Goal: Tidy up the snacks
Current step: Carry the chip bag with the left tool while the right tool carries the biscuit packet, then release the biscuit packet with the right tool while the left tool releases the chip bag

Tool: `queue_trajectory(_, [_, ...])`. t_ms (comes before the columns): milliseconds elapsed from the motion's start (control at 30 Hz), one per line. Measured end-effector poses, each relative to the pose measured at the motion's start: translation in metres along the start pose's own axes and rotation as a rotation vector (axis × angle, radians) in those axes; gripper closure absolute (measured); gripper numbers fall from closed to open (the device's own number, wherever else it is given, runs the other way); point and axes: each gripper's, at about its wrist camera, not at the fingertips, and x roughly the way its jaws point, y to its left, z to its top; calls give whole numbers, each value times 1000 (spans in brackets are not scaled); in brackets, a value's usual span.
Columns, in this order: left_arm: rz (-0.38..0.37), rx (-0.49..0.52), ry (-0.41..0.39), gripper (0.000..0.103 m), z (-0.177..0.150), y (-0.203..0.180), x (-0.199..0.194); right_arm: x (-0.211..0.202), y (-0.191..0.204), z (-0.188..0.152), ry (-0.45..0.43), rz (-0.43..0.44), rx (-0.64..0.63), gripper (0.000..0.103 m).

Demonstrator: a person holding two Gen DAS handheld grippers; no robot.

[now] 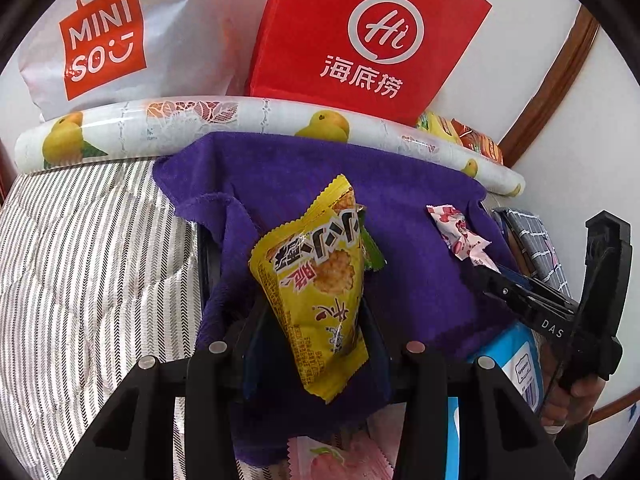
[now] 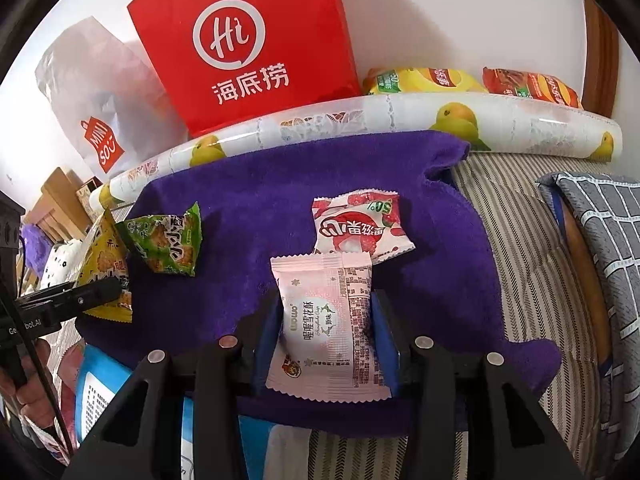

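My left gripper (image 1: 312, 312) is shut on a yellow cracker packet (image 1: 316, 280) and holds it above a purple towel (image 1: 420, 280); the packet also shows in the right wrist view (image 2: 105, 268). My right gripper (image 2: 326, 320) is shut on a pink snowflake-crisp packet (image 2: 328, 320) over the same towel (image 2: 260, 184). A green cracker packet (image 2: 168, 242) and a white-and-red strawberry packet (image 2: 360, 226) lie on the towel. In the left wrist view the green packet (image 1: 372, 252) peeks out behind the yellow one, and the right gripper (image 1: 486, 268) holds its packet at the right.
A red Haidilao bag (image 2: 248, 40) and a white Miniso bag (image 1: 104, 40) stand behind a fruit-print roll (image 1: 240, 116) at the back. Yellow and red chip bags (image 2: 472, 82) lie behind the roll. Striped bedding (image 1: 80, 260), a grey checked cushion (image 2: 600, 240) and a blue box (image 1: 520, 360) surround the towel.
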Motion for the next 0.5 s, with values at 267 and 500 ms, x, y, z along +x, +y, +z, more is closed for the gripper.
queue_trajectory(267, [-6, 11, 13, 60, 1, -3, 2, 1, -1, -1, 5, -3, -3, 57])
queue_trajectory(500, [-5, 20, 31, 60, 1, -5, 6, 3, -3, 0, 17, 4, 5, 57])
